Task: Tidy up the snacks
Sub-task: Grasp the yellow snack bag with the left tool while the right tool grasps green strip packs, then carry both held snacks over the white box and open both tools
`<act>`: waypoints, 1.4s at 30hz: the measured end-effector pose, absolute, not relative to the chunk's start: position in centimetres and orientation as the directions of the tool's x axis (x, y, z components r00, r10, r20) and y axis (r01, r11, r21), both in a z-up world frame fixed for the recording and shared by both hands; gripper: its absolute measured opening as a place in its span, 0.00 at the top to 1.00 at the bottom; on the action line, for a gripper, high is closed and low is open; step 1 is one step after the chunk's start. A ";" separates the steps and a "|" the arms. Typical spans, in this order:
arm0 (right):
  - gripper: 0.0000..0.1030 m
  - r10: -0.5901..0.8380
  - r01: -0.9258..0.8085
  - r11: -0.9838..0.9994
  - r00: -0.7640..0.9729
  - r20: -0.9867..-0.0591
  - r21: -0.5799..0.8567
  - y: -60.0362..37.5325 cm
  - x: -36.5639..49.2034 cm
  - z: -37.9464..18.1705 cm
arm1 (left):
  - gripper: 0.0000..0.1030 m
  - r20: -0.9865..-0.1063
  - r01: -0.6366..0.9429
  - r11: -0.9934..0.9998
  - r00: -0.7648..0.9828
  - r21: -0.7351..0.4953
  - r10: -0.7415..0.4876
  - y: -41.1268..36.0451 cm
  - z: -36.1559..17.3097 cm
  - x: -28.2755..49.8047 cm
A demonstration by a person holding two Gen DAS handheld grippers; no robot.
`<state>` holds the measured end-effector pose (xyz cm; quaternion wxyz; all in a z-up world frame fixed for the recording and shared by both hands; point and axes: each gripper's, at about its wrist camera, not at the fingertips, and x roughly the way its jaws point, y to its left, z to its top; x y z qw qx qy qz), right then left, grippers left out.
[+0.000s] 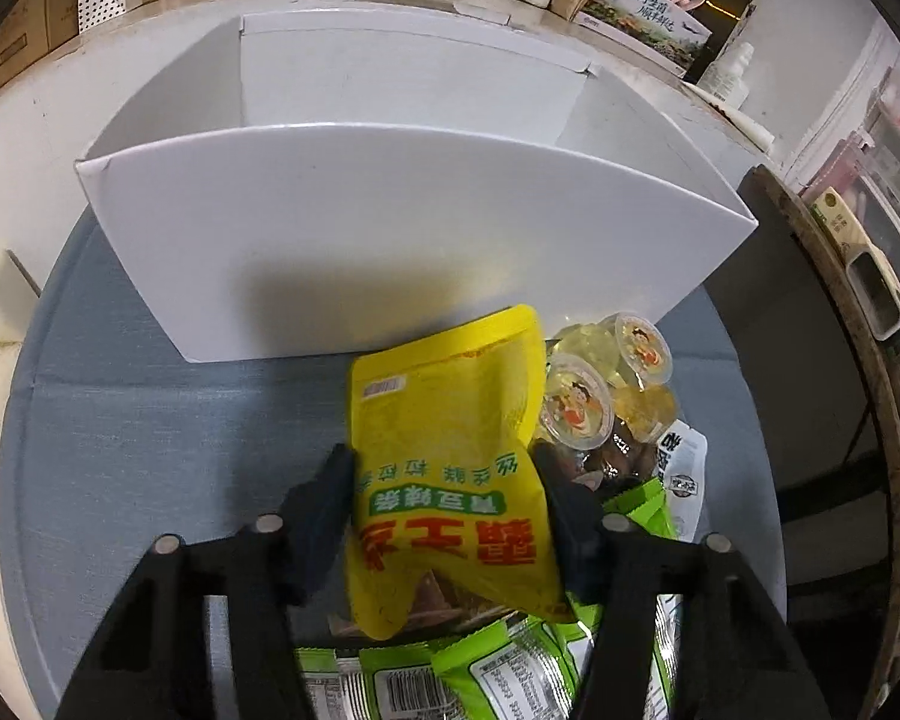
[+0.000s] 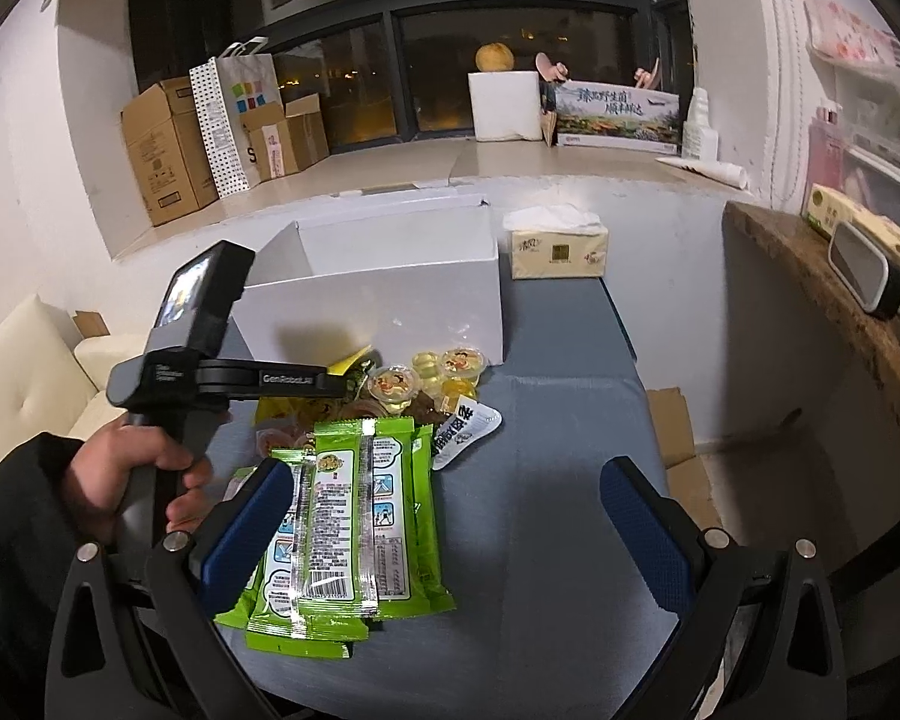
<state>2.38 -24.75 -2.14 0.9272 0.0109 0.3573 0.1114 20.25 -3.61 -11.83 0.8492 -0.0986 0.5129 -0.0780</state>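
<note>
My left gripper (image 1: 444,474) is shut on a yellow snack pouch (image 1: 444,444) and holds it above the snack pile, just in front of the white divided box (image 1: 390,240). The same gripper body (image 2: 222,378) shows in the right wrist view, beside the box (image 2: 390,306). Under it lie jelly cups (image 1: 576,408), green snack packets (image 1: 480,672) and a white sachet (image 1: 684,468). My right gripper (image 2: 450,528) is open and empty, low over the green packets (image 2: 342,516) on the blue table (image 2: 540,540). Jelly cups (image 2: 432,372) lie by the box.
A tissue box (image 2: 558,252) stands right of the white box. A wooden counter (image 2: 840,300) runs along the right. Cardboard boxes (image 2: 168,150) and a paper bag (image 2: 234,120) sit on the window ledge behind. A cream sofa (image 2: 24,360) is at the left.
</note>
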 end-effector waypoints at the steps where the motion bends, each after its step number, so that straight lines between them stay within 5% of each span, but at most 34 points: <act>1: 0.00 0.213 -0.200 0.975 0.718 -0.663 0.096 -24.6 2.5 -2.2 | 0.41 -0.851 0.033 0.967 0.469 -0.252 -0.237 -3.4 -11.6 20.0; 20: 0.00 0.266 -0.353 0.931 0.490 -0.830 0.090 -17.3 9.1 -11.4 | 0.42 -0.652 0.063 0.983 0.741 -0.170 -0.160 3.0 -4.5 3.1; 22: 0.09 0.268 -0.340 0.934 0.457 -0.848 0.112 -17.6 9.6 -12.4 | 0.42 -0.648 0.067 0.984 0.745 -0.165 -0.159 3.1 -4.4 2.3; 24: 0.31 0.262 -0.333 0.936 0.446 -0.856 0.113 -17.7 9.6 -13.0 | 0.42 -0.642 0.078 0.982 0.748 -0.171 -0.171 3.1 -4.3 1.9; 25: 0.31 0.270 -0.338 0.933 0.440 -0.856 0.121 -17.9 9.6 -13.1 | 0.42 -0.637 0.086 0.981 0.750 -0.171 -0.177 3.0 -4.3 1.8; 35: 0.37 0.346 -0.324 0.928 0.568 -0.747 0.183 -20.9 9.8 -6.0 | 0.42 -0.593 0.122 0.982 0.784 -0.143 -0.184 2.5 -2.3 3.1; 42: 0.37 0.350 -0.324 0.930 0.639 -0.684 0.173 -20.0 18.2 0.7 | 0.42 -0.551 0.125 0.981 0.813 -0.151 -0.188 2.8 2.1 13.0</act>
